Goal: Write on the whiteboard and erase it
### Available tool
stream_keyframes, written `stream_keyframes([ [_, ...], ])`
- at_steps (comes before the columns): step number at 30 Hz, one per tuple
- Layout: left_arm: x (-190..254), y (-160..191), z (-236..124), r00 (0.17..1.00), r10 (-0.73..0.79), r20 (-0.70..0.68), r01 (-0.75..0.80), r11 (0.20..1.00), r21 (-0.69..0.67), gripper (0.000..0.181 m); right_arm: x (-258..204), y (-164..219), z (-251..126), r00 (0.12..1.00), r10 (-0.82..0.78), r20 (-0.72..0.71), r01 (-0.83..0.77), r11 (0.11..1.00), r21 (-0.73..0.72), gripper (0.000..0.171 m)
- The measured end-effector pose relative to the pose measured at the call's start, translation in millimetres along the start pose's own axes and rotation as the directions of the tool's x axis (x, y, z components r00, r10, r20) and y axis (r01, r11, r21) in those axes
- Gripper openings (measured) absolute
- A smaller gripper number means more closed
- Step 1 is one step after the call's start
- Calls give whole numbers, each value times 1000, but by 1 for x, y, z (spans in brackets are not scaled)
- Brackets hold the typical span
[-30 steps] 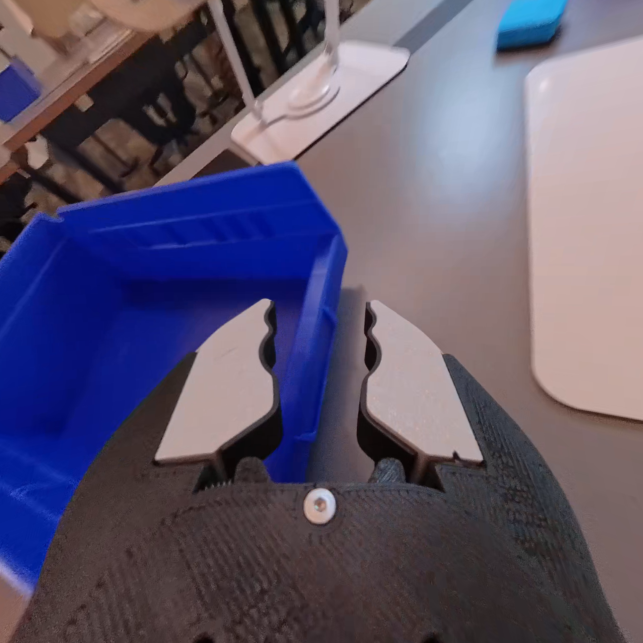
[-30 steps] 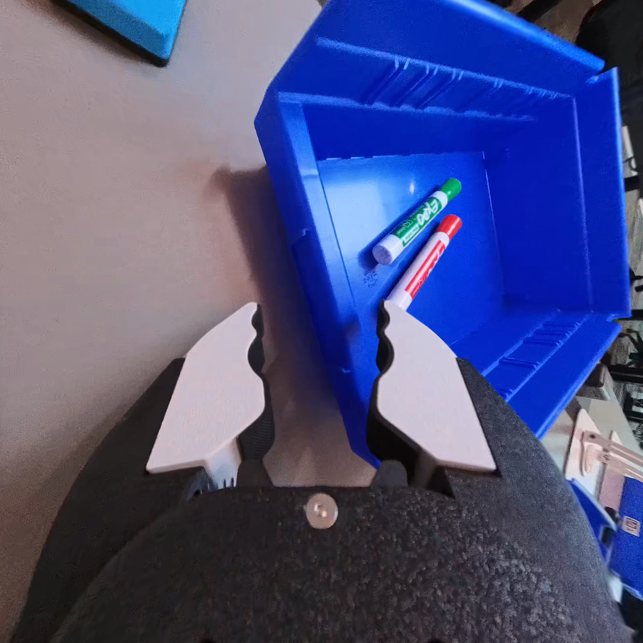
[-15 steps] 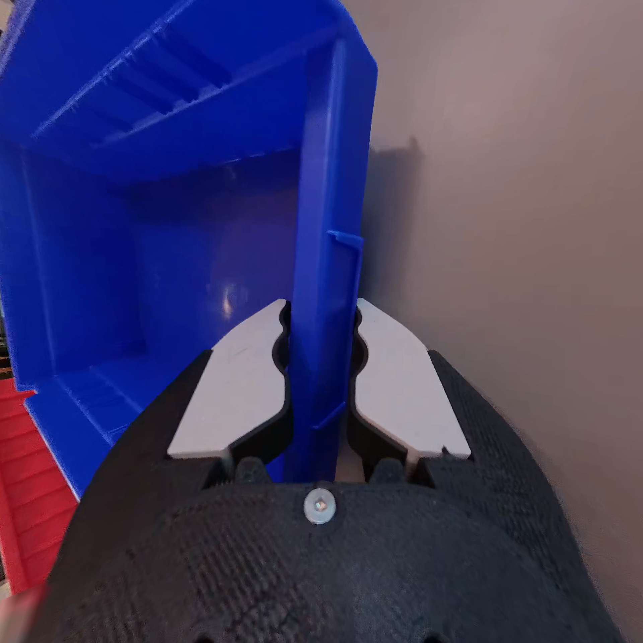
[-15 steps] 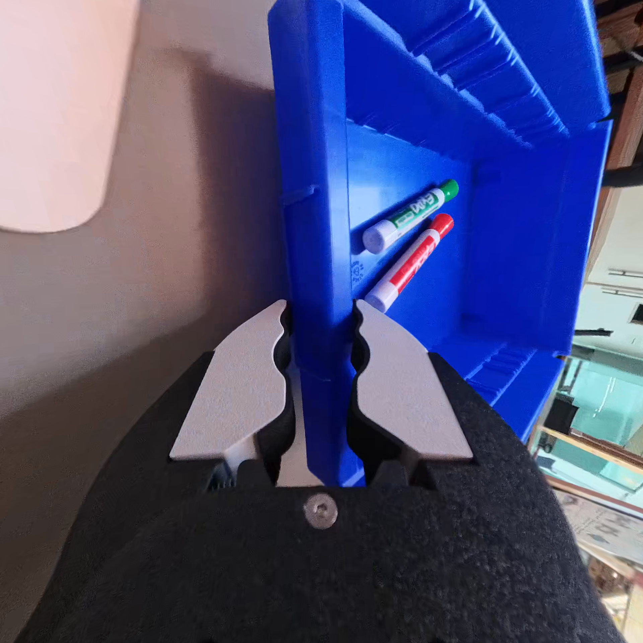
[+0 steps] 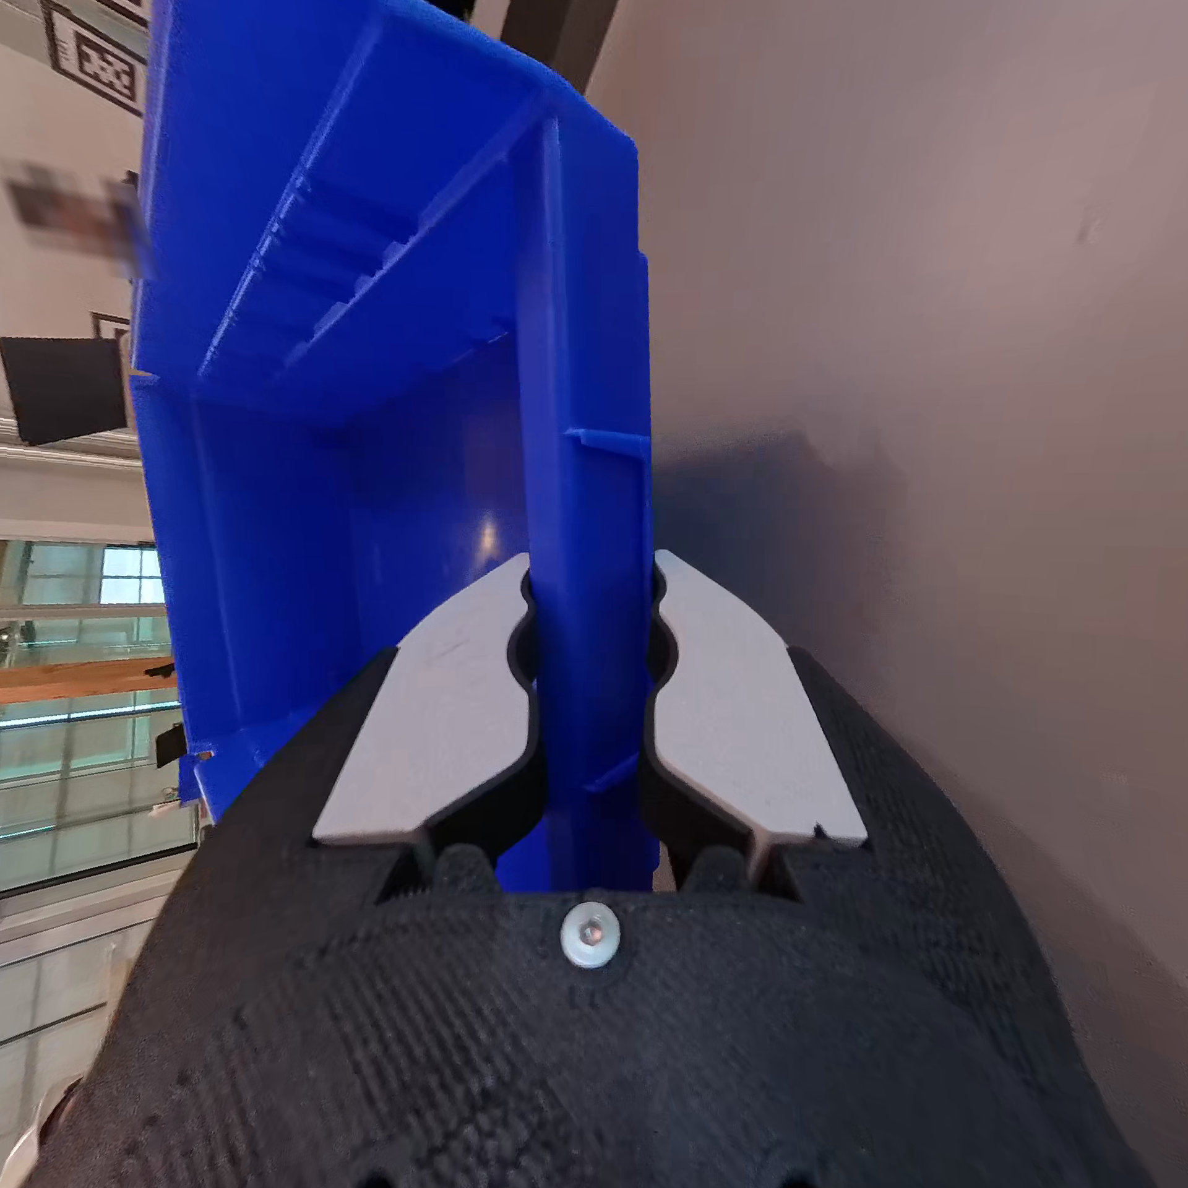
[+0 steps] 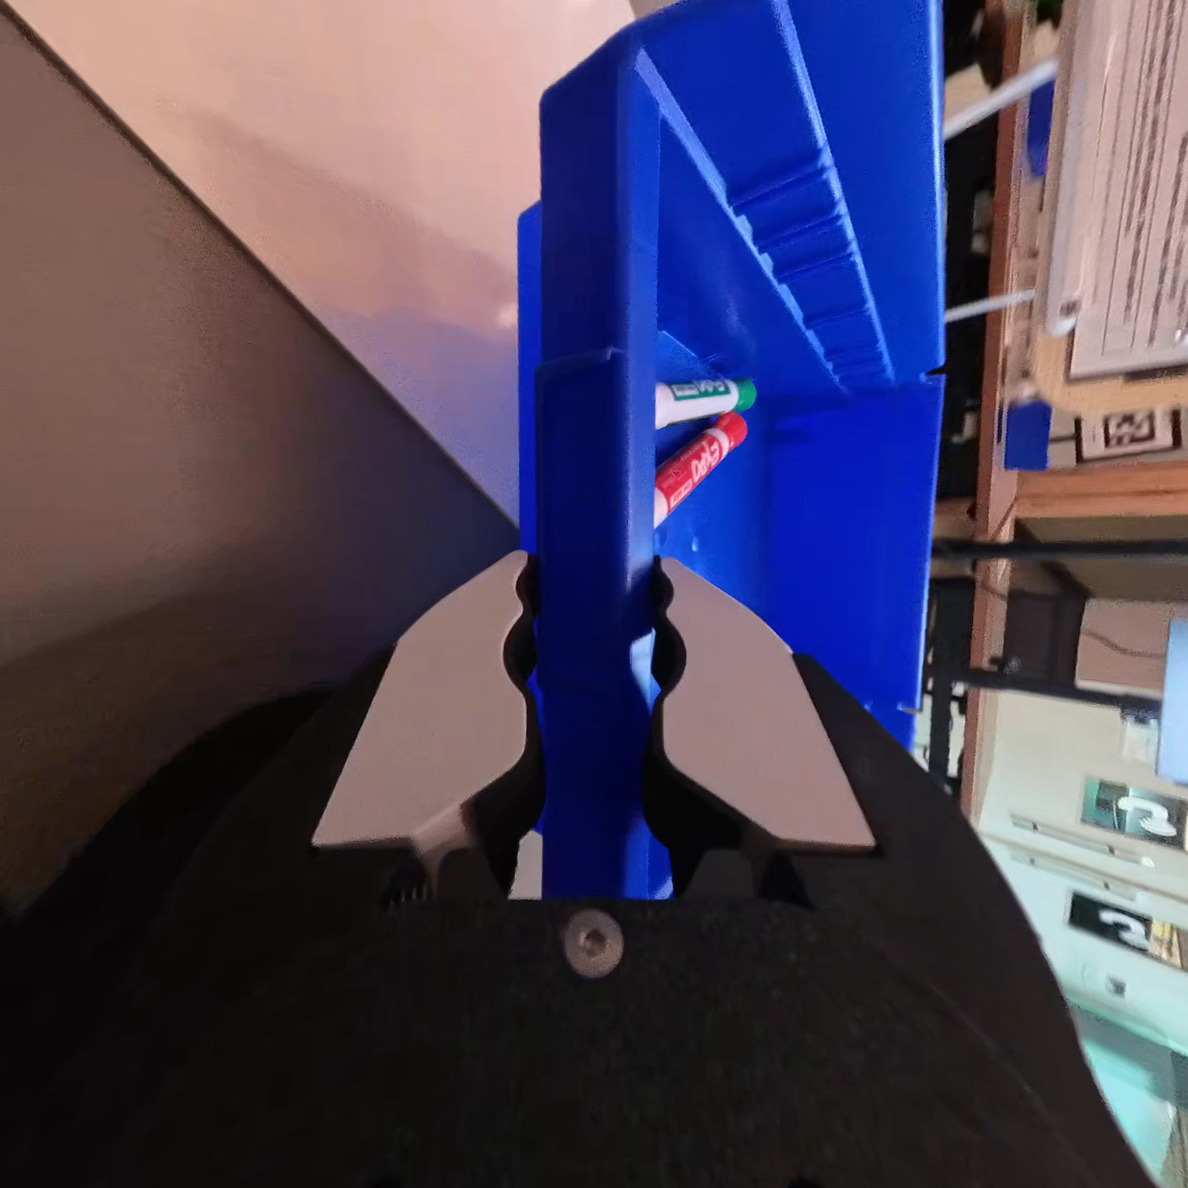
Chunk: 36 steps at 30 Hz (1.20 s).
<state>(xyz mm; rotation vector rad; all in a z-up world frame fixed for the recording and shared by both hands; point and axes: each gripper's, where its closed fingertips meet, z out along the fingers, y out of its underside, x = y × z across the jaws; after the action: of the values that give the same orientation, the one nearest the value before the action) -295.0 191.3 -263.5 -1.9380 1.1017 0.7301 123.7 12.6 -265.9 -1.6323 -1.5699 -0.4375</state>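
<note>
Both pairs of fingers are closed hard on a wall of the blue bin: my left gripper pinches one side wall, my right gripper another, each wall sandwiched with no gap showing. In both wrist views the bin reads as tipped, though I cannot tell whether it is off the grey counter. Inside it, near the far wall in the right view, lie the green marker and the red marker, close together, partly hidden by the wall I grip. The whiteboard shows as a pale sheet on the counter beyond my right fingers, blank where visible.

Risks, as I judge them: tilting further could slide the markers out over the low open front; uneven pull between my hands could twist the thin plastic walls and let one slip free; setting the bin down on the whiteboard would block the writing area.
</note>
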Motion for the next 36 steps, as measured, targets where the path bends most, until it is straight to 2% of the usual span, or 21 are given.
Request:
stream_keyframes([
  [6,-19,0,-38,999,-15,33,13,998,60,30,-21,-109,39,986,-165,35,153,960,236,33],
  [12,-34,7,-71,996,-36,80,28,995,101,30,-31,-210,96,956,-290,41,243,865,440,33],
  [14,-39,10,-78,995,-47,89,38,994,106,31,-27,-244,111,947,-322,-14,282,808,518,34],
  [16,-42,13,-82,995,-46,93,37,994,100,30,-24,-274,112,949,-314,-39,273,747,607,38],
  [18,-43,16,-84,995,-43,93,34,995,94,30,-21,-296,105,965,-262,1,192,710,678,40],
  [21,-41,17,-85,996,-29,88,21,996,86,30,-16,-302,92,975,-213,65,103,688,718,39],
  [26,-25,-3,-90,998,19,58,-26,993,113,31,-9,-272,83,984,-121,128,-2,719,695,39],
  [31,13,-53,-105,992,127,-11,-122,969,215,31,25,-237,59,996,18,85,-71,731,678,40],
  [36,60,-113,-122,961,271,-65,-234,912,338,31,56,-208,43,997,65,-47,-21,776,630,47],
])
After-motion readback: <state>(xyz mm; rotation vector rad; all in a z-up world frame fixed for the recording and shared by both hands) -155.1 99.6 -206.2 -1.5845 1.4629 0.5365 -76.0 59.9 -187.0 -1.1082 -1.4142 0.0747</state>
